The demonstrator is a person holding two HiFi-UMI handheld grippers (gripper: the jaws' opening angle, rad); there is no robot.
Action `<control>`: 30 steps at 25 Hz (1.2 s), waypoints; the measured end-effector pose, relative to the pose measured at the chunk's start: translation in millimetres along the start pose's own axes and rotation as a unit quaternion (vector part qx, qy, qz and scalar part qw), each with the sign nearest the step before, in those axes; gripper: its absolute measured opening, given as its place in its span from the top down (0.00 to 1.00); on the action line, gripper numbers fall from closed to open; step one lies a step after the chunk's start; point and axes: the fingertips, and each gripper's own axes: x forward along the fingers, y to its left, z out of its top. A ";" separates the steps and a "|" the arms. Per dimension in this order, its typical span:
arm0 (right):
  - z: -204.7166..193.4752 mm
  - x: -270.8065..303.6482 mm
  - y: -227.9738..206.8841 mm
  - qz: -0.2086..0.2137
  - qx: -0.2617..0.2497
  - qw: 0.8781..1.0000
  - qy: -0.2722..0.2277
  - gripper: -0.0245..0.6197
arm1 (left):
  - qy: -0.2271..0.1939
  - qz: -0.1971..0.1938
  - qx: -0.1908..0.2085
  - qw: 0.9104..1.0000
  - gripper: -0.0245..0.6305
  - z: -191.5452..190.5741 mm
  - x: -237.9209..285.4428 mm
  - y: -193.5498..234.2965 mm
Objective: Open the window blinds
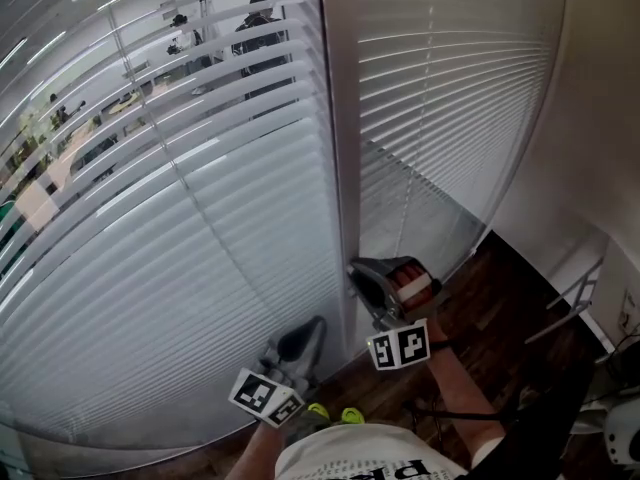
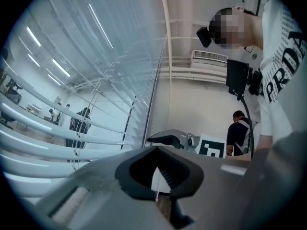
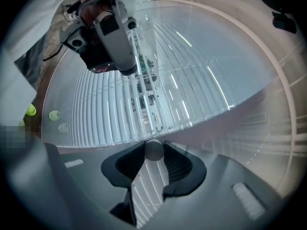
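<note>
Two white slatted blinds hang either side of a grey upright frame post [image 1: 345,168]. The left blind [image 1: 150,218] has its upper slats tilted open; the right blind [image 1: 440,98] is closed flat. My right gripper [image 1: 365,273] sits at the foot of the post, shut on a clear tilt wand [image 3: 144,90] whose round end [image 3: 154,150] shows between the jaws. My left gripper [image 1: 305,336] is lower and to the left, against the left blind, and its tips [image 2: 156,150] meet. A thin line shows behind them; I cannot tell what it is.
Dark wood floor [image 1: 500,288] lies below the blinds, with a white wall [image 1: 600,118] and a metal stand [image 1: 575,303] on the right. A person [image 1: 258,28] stands beyond the glass. Another person [image 2: 237,133] stands behind me.
</note>
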 end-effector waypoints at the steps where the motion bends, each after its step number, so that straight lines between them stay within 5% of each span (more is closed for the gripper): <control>1: 0.1 -0.1 -0.2 0.001 0.013 1.000 0.000 0.76 | 0.000 0.000 0.000 1.000 0.98 0.0 -0.1 0.0; 13: -0.5 -0.5 -6.6 0.000 0.190 0.982 -0.006 0.76 | -0.002 -0.003 -0.008 1.000 0.98 -2.9 1.2 -2.3; 30: -2.6 -0.7 -12.1 0.002 0.326 0.945 -0.022 0.76 | -0.001 -0.003 -0.015 1.000 0.98 -2.9 3.6 -1.8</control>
